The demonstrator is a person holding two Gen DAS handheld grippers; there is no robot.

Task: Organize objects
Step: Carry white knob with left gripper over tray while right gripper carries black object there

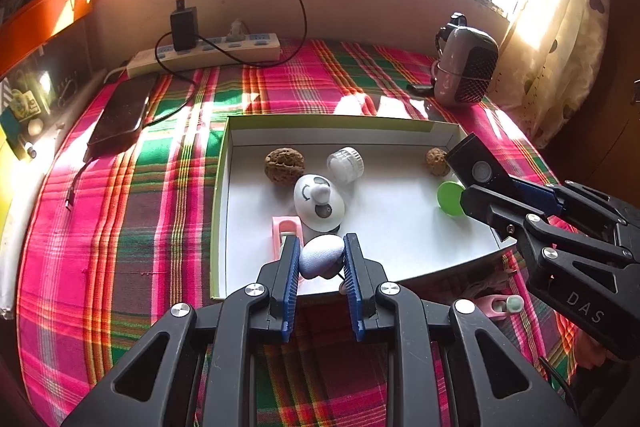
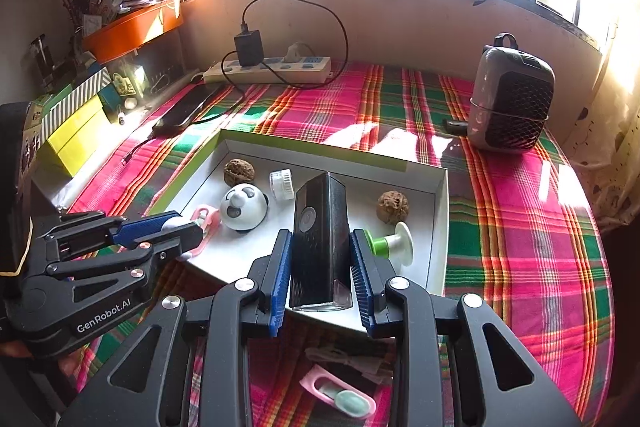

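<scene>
Over the white tray's (image 1: 224,195) near edge, left tool (image 1: 322,259) pinched a small pale fabric-covered pod (image 1: 320,255): light, slightly squashy. Right tool (image 2: 320,259) clamped a rigid black box (image 2: 320,235) by its flat sides, likely slick.

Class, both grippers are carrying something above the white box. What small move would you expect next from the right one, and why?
Probably lower the right gripper and set its black device on the bare floor of the white box, between the panda toy and the walnut. The device is clamped above that gap, and the left gripper, holding a small grey pouch, is off to the side.
</scene>
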